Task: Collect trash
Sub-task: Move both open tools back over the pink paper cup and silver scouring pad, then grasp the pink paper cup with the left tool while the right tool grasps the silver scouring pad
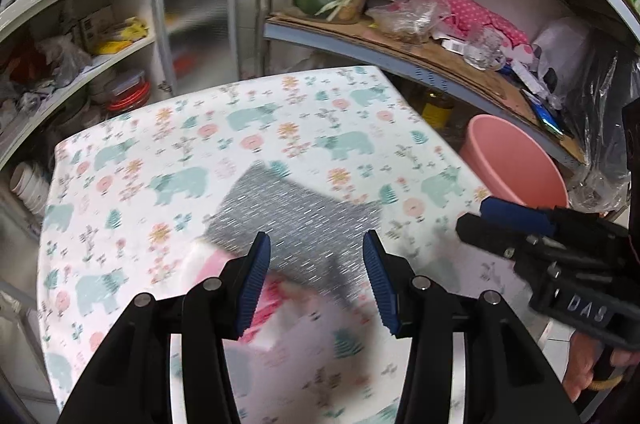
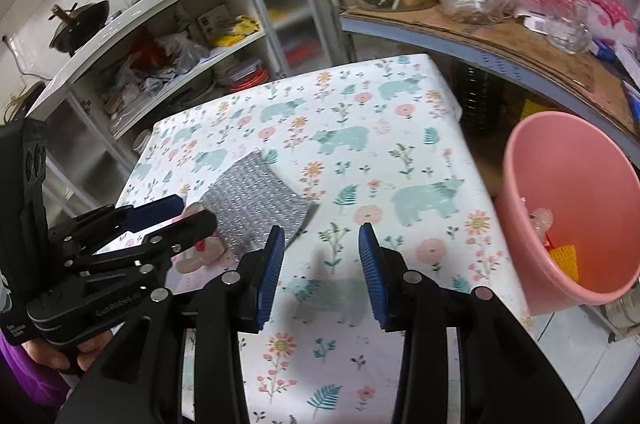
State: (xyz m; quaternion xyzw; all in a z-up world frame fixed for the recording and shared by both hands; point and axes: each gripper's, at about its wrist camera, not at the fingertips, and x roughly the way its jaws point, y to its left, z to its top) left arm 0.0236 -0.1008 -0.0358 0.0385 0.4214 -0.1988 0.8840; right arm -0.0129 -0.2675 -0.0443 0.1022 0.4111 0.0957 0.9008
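A silver-grey bubble-foil sheet [image 1: 296,216] [image 2: 260,199] lies on the bear-print tablecloth [image 1: 240,127] [image 2: 360,127]. A blurred pink-and-white wrapper [image 1: 272,304] [image 2: 200,252] sits beside it, nearer me. My left gripper [image 1: 316,244] [image 2: 196,209] hovers open over the foil's near edge and the wrapper, its pads clear of both. My right gripper [image 2: 322,236] [image 1: 486,220] stands open above bare cloth to the right of the foil, with nothing between its fingers. A pink bucket [image 2: 560,183] [image 1: 516,163] by the table's right edge holds a yellow mesh scrap [image 2: 564,256] and a clear plastic piece [image 2: 540,218].
A cardboard-lined shelf [image 2: 520,35] runs behind and right, crowded with vegetables, plastic bags and a glass. A white cabinet [image 2: 180,35] with pans on top stands at the back left. A dark plastic bag [image 1: 600,127] hangs at the right.
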